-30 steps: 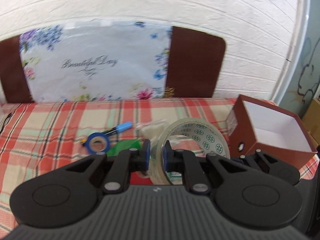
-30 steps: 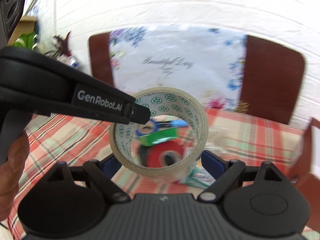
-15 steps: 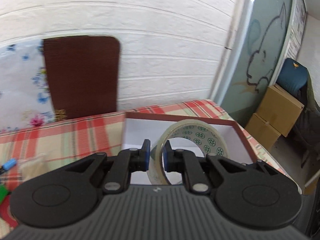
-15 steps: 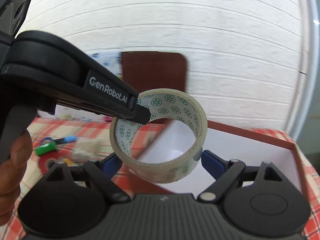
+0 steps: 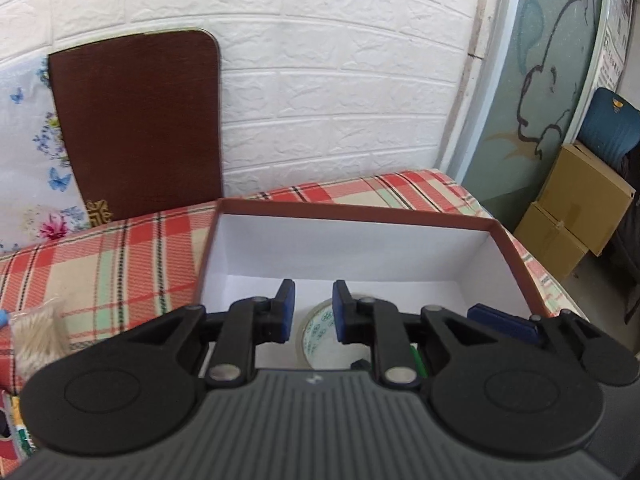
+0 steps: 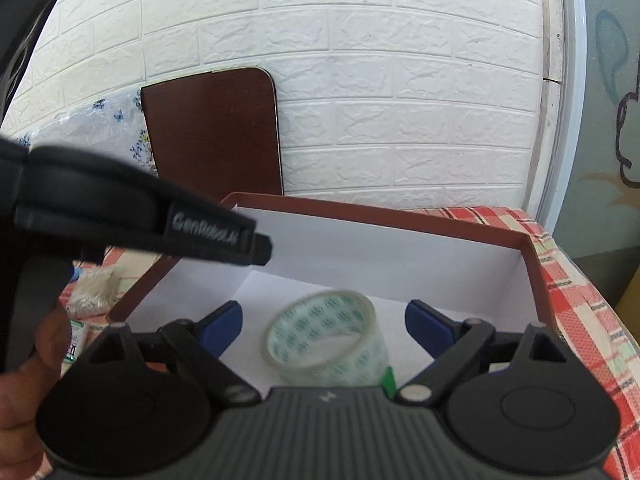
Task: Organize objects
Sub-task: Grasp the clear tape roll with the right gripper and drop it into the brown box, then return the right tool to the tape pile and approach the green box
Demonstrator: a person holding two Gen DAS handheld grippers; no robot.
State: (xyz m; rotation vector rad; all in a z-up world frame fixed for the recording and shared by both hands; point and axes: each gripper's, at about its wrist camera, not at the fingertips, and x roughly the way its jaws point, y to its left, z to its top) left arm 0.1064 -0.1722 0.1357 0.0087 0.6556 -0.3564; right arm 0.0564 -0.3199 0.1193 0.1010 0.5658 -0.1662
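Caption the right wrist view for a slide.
Right gripper open above a clear tape roll lying inside the brown box, left gripper reaching in from the left.

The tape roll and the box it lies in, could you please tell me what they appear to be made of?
Tape roll: seemingly clear glossy plastic film, translucent, with a printed green pattern showing through. Box: probably cardboard, thin stiff walls, matte brown outside, plain white inside.

Tape roll (image 6: 326, 336) in box (image 6: 532, 276) (on tablecloth (image 5: 120, 264))
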